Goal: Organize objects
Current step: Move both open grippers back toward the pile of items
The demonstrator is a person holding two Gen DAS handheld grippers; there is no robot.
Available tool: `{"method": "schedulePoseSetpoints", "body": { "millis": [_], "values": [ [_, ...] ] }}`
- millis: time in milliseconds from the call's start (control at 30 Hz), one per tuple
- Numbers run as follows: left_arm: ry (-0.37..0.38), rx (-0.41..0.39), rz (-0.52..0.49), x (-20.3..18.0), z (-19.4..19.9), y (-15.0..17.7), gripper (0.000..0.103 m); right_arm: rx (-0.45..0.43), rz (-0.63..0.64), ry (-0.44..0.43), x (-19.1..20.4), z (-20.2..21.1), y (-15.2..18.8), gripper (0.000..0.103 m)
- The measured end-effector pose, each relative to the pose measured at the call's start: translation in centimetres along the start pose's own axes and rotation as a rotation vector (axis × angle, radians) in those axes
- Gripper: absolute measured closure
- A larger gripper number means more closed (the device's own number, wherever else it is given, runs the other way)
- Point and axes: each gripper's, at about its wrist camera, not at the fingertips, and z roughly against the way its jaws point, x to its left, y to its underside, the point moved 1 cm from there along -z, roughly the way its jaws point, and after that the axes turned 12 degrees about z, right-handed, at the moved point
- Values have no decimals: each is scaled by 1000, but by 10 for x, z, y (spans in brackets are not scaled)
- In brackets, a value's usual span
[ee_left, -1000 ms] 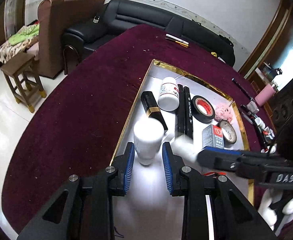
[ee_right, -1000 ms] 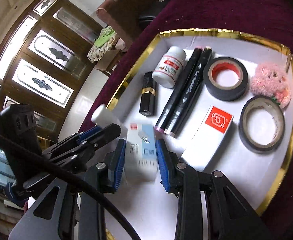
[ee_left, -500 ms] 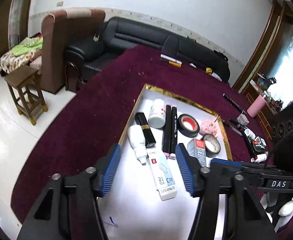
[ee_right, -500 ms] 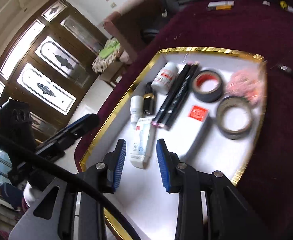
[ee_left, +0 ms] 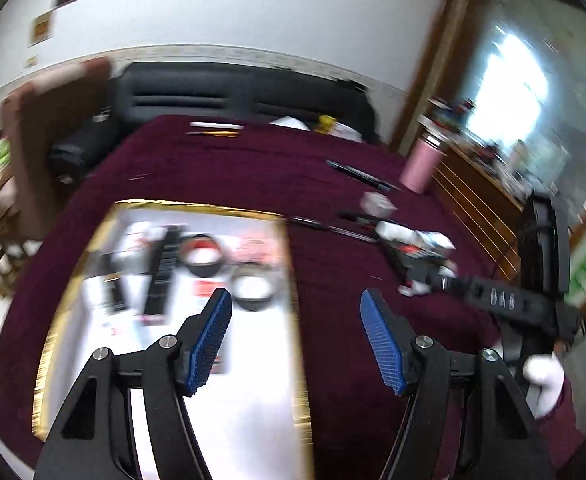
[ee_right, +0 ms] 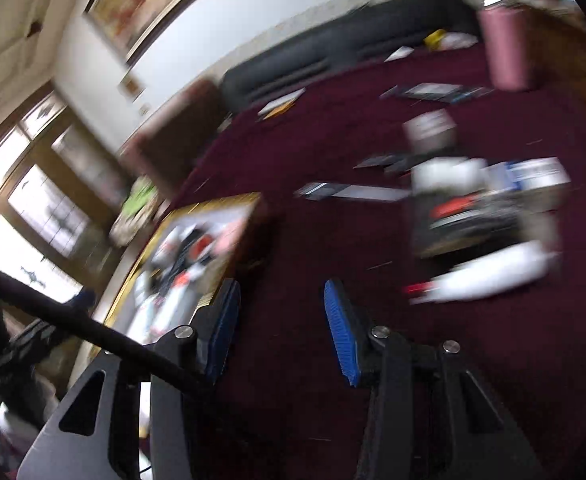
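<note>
Left gripper [ee_left: 296,312]: jaws parting, nothing between the blue pads [ee_left: 209,336]. It hangs over the right-hand gold rim of the tray [ee_left: 293,280], one pad above the white tray floor, the other above bare maroon tablecloth [ee_left: 221,168].

Right gripper [ee_right: 281,312]: jaws also parting, empty, over open cloth, with the tray [ee_right: 229,204] at its 10 o'clock and a loose pile of items [ee_right: 477,216] at its 2 o'clock. A clear strip of cloth separates tray and pile.

In the left wrist view, the same pile [ee_left: 409,248] lies at 2 o'clock of the left gripper, near the table's right edge; the right gripper's black body [ee_left: 513,300] crosses just below it, partly covering it.

Visibility: both views are heavily motion-blurred. Tray contents are readable only as dark marker-like sticks [ee_left: 165,264], two tape rolls [ee_left: 203,254] and white containers; labels are illegible. A black cable [ee_right: 93,332] cuts across the tray's near corner in the right wrist view.

Further out: a pink tumbler [ee_left: 423,164] at 1 o'clock, pens [ee_left: 215,129] at the far edge at 11 o'clock, a black sofa [ee_left: 229,92] beyond.
</note>
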Motion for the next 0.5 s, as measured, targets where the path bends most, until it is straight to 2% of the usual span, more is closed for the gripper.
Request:
{"method": "schedulePoseSetpoints", "body": {
  "millis": [200,300,400,500],
  "values": [
    [66,117,-115,-73,-48,12,42,-77,-65,169,-73,58,0,58],
    [75,171,-148,-96,-70,22,42,-83,-96,192,-95,63,6,58],
    [64,207,-151,-106,-88,25,42,-62,-117,164,-103,55,10,58],
    [47,210,-131,-108,-93,26,42,-34,-107,61,-104,38,4,58]
  ]
}}
